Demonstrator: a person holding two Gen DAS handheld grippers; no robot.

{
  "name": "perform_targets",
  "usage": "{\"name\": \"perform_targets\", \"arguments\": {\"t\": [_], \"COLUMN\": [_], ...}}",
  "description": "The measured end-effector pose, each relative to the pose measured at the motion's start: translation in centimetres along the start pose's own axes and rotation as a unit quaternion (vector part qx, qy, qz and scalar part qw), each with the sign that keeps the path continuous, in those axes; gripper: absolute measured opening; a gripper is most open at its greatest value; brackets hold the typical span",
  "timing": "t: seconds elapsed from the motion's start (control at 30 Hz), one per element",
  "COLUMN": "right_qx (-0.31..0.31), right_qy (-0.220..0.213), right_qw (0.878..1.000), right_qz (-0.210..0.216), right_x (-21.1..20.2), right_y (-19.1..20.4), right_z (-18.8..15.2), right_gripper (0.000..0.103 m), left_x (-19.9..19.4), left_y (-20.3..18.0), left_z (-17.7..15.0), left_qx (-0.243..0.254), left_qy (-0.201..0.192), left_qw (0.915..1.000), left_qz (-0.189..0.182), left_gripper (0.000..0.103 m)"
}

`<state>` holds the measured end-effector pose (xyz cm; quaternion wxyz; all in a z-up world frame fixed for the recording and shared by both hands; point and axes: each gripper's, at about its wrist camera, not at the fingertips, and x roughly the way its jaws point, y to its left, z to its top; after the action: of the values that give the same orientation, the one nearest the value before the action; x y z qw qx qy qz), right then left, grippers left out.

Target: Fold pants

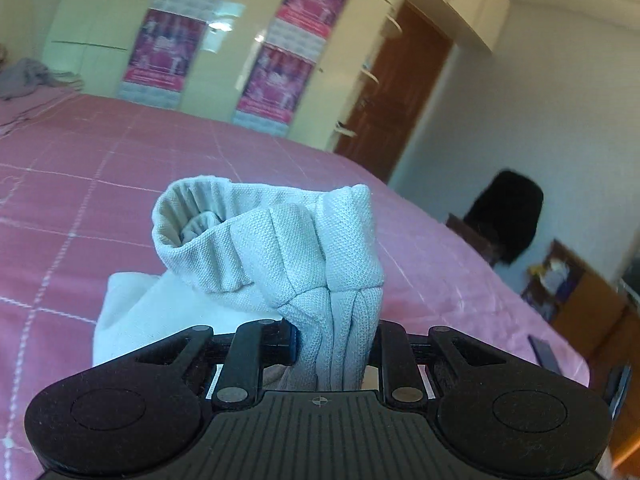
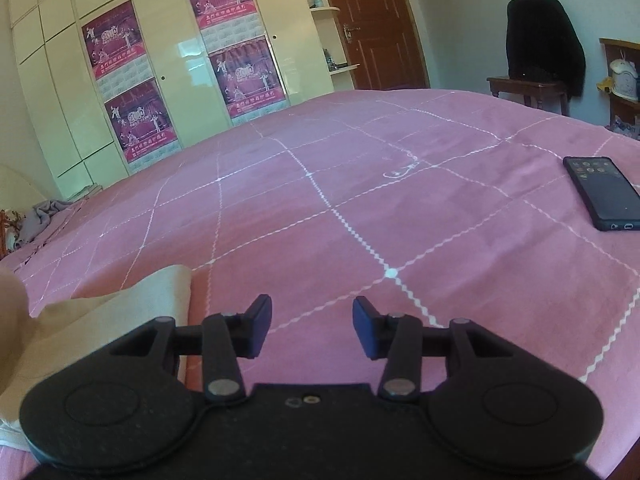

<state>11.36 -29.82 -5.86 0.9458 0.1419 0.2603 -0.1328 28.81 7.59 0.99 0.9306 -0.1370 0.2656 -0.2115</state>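
Pale grey-white woven cotton, that's the pants (image 1: 276,248), bunched up with the elastic waistband curling open at the top, and the left gripper (image 1: 334,344) is clamped tight on a thick wad of the folds, holding that end up above the bed (image 1: 100,184) while the rest hangs down to the lower left. From the right wrist view more of the same cloth (image 2: 132,312) lies flat on the bedspread at the lower left, just beside the right gripper (image 2: 312,330), whose jaws sit partway open with nothing between them, only pink cover underneath. Bedspread is pink with a white zigzag grid, pretty smooth. A dark phone (image 2: 604,198) lies face up near the right edge, well apart from the pants, and some crumpled grey fabric (image 2: 44,216) sits at the far left side. Behind the bed there's a cream wardrobe (image 2: 160,60) with four magenta posters (image 2: 236,76) stuck on the doors, a brown door (image 2: 372,24), and a wooden chair (image 2: 532,88) with a black garment (image 2: 544,40) draped over it. Small open shelf (image 2: 622,76) at far right holds a few bits, too small to make out.
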Motion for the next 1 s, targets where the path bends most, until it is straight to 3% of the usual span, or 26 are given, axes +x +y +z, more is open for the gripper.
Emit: {"name": "perform_targets", "arguments": {"t": [0.1,0.2,0.4,0.43,0.5,0.57,0.63,0.73,0.8,0.9,1.0], "right_qx": [-0.01,-0.018,-0.008,-0.005,0.002,0.01,0.02,0.037,0.043,0.052,0.048], "right_qy": [0.011,0.016,0.03,0.031,0.031,0.031,0.029,0.019,0.009,-0.007,-0.017], "right_qw": [1.0,1.0,1.0,1.0,1.0,0.999,0.999,0.999,0.999,0.998,0.998], "right_qz": [-0.009,-0.017,-0.005,-0.002,0.003,0.008,0.01,0.016,0.017,0.022,0.026], "right_x": [0.6,0.8,1.4,1.4,1.4,1.2,1.1,0.7,0.3,-0.4,-1.0], "right_y": [0.1,0.3,-0.3,-0.4,-0.6,-0.9,-1.2,-1.6,-1.8,-1.9,-1.5], "right_z": [0.0,-0.2,-0.1,0.0,0.0,0.0,0.0,0.1,0.1,0.1,0.0], "right_gripper": [0.046,0.046,0.048,0.048,0.049,0.05,0.051,0.051,0.051,0.051,0.051], "left_x": [2.9,3.5,3.7,3.9,4.3,4.2,4.2,2.9,0.3,-4.6,-10.8], "left_y": [-5.4,-10.3,-14.4,-14.9,-15.8,-15.8,-16.3,-16.5,-15.8,-12.9,-8.3], "left_z": [-0.6,-1.1,-3.5,-3.7,-4.1,-4.7,-5.1,-5.2,-4.8,-4.0,-4.2], "left_qx": [0.093,0.149,0.238,0.247,0.256,0.24,0.216,0.188,0.155,0.098,0.049], "left_qy": [0.05,0.081,0.129,0.14,0.161,0.164,0.156,0.129,0.087,0.023,-0.025], "left_qw": [0.9944,0.9856,0.9625,0.9588,0.9531,0.9568,0.9635,0.9734,0.9835,0.9949,0.9959], "left_qz": [0.004,0.0,0.02,0.02,0.014,-0.013,-0.033,-0.029,-0.038,0.007,0.071], "left_gripper": [0.021,0.021,0.021,0.023,0.037,0.072,0.084,0.085,0.085,0.085,0.085]}}
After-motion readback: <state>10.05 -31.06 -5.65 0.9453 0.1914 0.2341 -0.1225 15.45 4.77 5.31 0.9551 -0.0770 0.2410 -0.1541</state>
